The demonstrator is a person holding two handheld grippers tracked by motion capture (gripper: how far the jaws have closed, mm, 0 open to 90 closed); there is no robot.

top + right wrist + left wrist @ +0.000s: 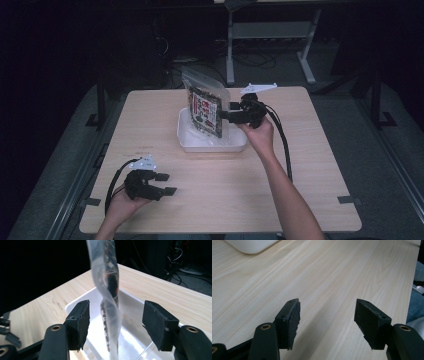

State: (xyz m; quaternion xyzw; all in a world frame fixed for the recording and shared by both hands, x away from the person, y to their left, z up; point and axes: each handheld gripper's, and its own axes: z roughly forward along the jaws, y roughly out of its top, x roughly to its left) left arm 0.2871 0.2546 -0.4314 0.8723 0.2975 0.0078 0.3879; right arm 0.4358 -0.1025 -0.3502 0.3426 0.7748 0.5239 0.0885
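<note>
Your right hand-held gripper (116, 327) stands open around the bag (110, 297), gripping nothing; unsupported, it may topple from the tray (136, 340).

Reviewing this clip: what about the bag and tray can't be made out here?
- Print on the packet inside the clear bag: too small in the high view, edge-on and blurred in the right gripper view.
- Bag's bottom: hidden by the white tray wall.
- Tray in the left gripper view: cut off by the top edge.
</note>
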